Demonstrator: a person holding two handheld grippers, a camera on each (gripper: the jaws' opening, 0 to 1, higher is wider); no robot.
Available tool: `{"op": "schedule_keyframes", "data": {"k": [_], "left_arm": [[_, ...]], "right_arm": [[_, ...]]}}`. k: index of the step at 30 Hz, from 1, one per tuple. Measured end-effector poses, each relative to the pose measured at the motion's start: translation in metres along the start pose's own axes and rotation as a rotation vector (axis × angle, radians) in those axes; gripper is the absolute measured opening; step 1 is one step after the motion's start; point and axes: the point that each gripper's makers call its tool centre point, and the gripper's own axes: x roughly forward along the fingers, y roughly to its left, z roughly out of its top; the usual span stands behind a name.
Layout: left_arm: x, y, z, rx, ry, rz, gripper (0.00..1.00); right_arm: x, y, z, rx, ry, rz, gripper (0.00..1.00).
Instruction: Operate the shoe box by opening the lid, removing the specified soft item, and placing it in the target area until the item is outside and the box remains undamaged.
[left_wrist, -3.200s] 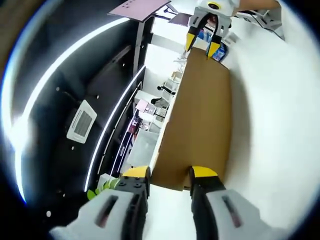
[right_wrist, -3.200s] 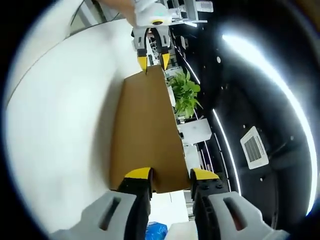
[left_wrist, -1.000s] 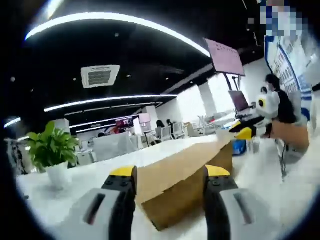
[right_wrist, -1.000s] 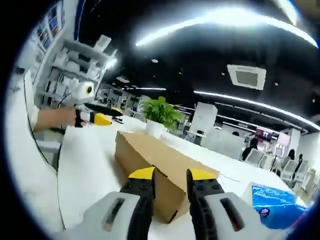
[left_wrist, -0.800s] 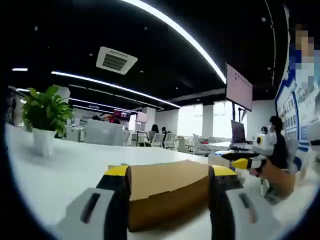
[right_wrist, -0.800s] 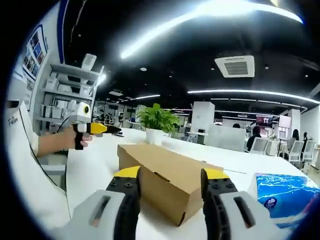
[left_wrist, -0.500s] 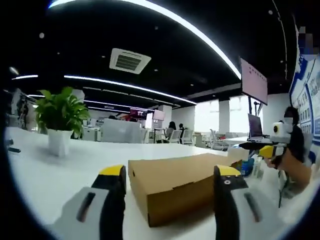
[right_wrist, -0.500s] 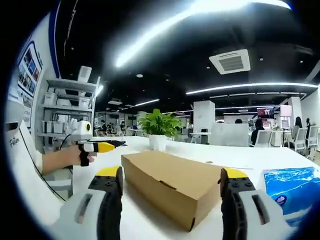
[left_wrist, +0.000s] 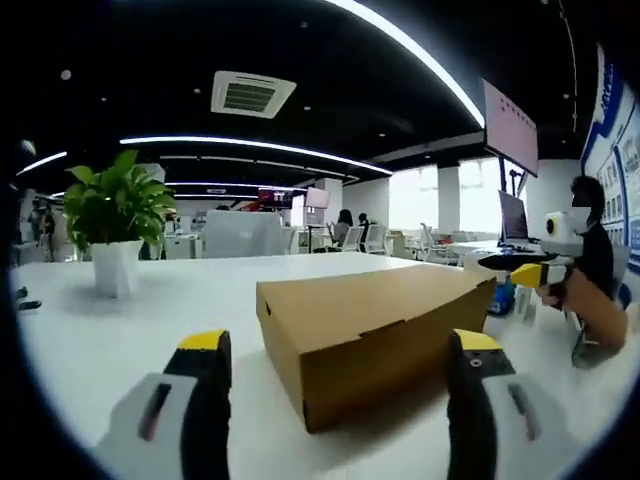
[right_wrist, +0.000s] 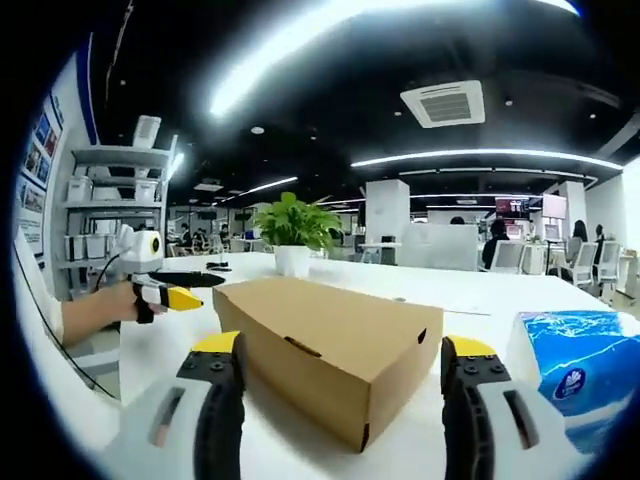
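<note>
While both tools sit low at bench level, the shoe box (left_wrist: 370, 340) rests flat on the white bench (left_wrist: 110, 330), lid still shut.

Left to right, left gripper view: potted plant (left_wrist: 115, 225) well to the box's left; left tool (left_wrist: 340, 365) with jaws spread wide, straddling the near end of the box without touching it; right tool (left_wrist: 520, 270) in a hand at the far right end, its jaw state not readable there.

Right gripper view: left tool (right_wrist: 175, 290) held at far left; right tool (right_wrist: 342, 370) wide apart, nothing gripped, box corner between the jaws; blue tissue pack (right_wrist: 570, 370) just right of the box.

Change: about three seconds ago both tools pinched the box ends with it held up. Since then it has been set down, and both pairs of jaws have widened over the last second.

Judgement: box released and undamaged; lid opening comes next, soft item not yet out.
</note>
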Motion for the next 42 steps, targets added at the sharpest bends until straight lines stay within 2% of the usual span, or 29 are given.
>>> {"op": "schedule_keyframes", "data": {"k": [2, 7, 11, 15, 20, 26, 29, 30, 31, 33, 42], "left_arm": [[0.002, 0.002, -0.001, 0.005, -0.003, 0.006, 0.89], [0.004, 0.002, -0.005, -0.039, 0.013, -0.012, 0.87], [0.006, 0.002, -0.006, -0.019, 0.024, -0.009, 0.87], [0.01, -0.001, -0.008, -0.018, 0.033, -0.027, 0.82], [0.015, 0.002, -0.01, -0.036, 0.048, -0.027, 0.78], [0.018, 0.002, -0.012, -0.012, 0.053, -0.032, 0.77], [0.021, 0.0, -0.017, -0.018, 0.067, -0.037, 0.73], [0.021, -0.001, -0.018, -0.023, 0.07, -0.042, 0.68], [0.021, -0.004, -0.019, -0.032, 0.072, -0.056, 0.68], [0.021, -0.005, -0.018, 0.003, 0.069, -0.028, 0.66], [0.02, -0.014, -0.016, -0.01, 0.078, -0.021, 0.66]], "right_arm": [[0.003, -0.003, -0.002, 0.015, -0.002, -0.011, 0.76], [0.009, 0.0, -0.009, -0.047, 0.014, 0.001, 0.83], [0.011, 0.005, -0.007, -0.045, -0.019, 0.018, 0.84], [0.016, -0.001, -0.015, -0.027, 0.036, -0.01, 0.83], [0.02, -0.001, -0.022, -0.023, 0.06, 0.001, 0.82], [0.024, 0.0, -0.026, -0.007, 0.066, 0.016, 0.78], [0.026, 0.0, -0.031, -0.006, 0.088, 0.018, 0.71], [0.026, 0.0, -0.031, -0.008, 0.088, 0.016, 0.71], [0.026, -0.002, -0.032, -0.013, 0.089, 0.007, 0.7], [0.026, -0.002, -0.031, -0.011, 0.089, 0.008, 0.7], [0.026, -0.001, -0.03, -0.011, 0.087, 0.013, 0.7]]}}
